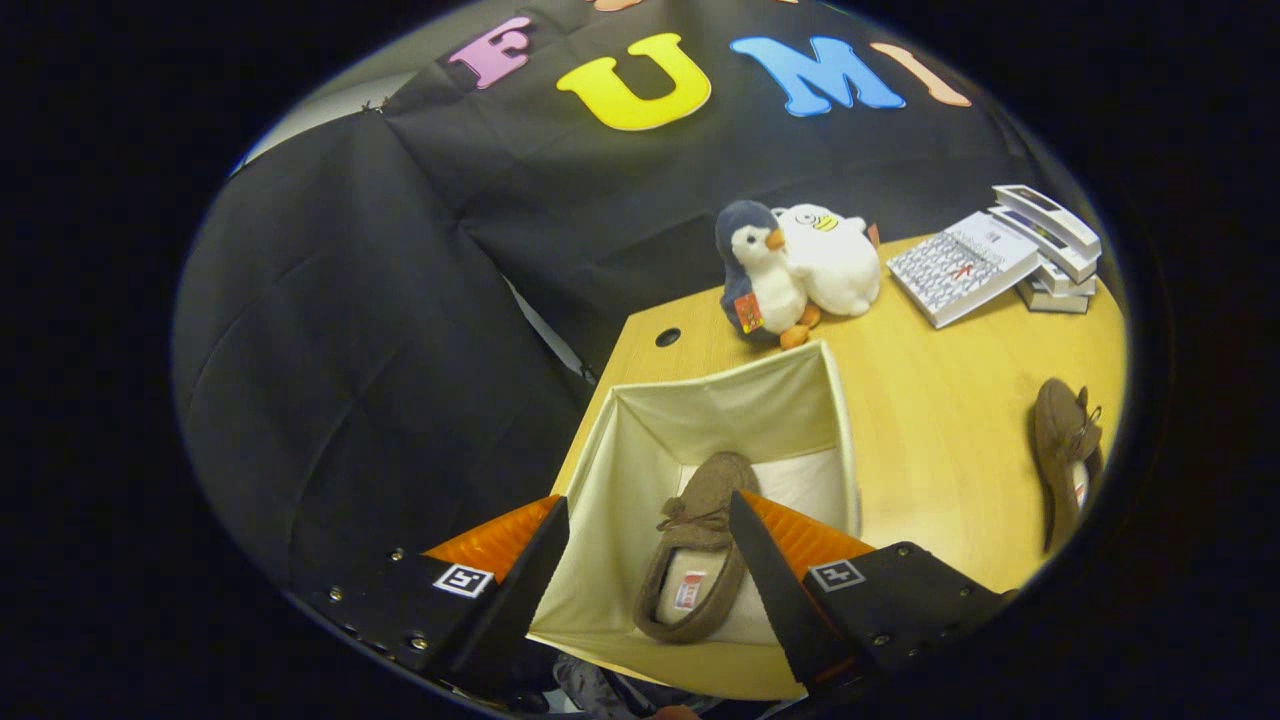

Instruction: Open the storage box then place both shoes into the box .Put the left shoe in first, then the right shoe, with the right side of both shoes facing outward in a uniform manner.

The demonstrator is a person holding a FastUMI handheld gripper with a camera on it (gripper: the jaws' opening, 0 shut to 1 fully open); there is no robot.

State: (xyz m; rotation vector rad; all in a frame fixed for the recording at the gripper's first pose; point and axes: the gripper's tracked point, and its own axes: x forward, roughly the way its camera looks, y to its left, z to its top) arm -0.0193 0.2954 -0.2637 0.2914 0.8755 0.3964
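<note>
- The tool (650,520) is held above the near side of the storage box (640,440), tilted down so that the box's inside is looked into from above.
- The tool's fingers (535,560) are spread wide; nothing is pressed between them.
- The storage box, a cream fabric box with its top open, is seen standing at the near corner of the bench (940,420), between and just beyond the fingers.
- One brown shoe (700,545) is seen lying on the floor of the box, its toe pointed toward the box's far wall and its opening turned up; a bow is seen across its upper.
- The right-hand finger lies across the view of that shoe's right edge; whether it is touched cannot be told.
- The second brown shoe (1065,450) is seen on the bench, well apart from the box to its right, outside it.
- Two plush toys, a dark penguin (755,275) and a white one (830,260), are set just beyond the box's far wall, touching each other.
- A stack of books (1000,260) lies farther from the box, beyond and to its right.
- A round hole (667,337) in the bench is seen beyond the box's far left corner.
</note>
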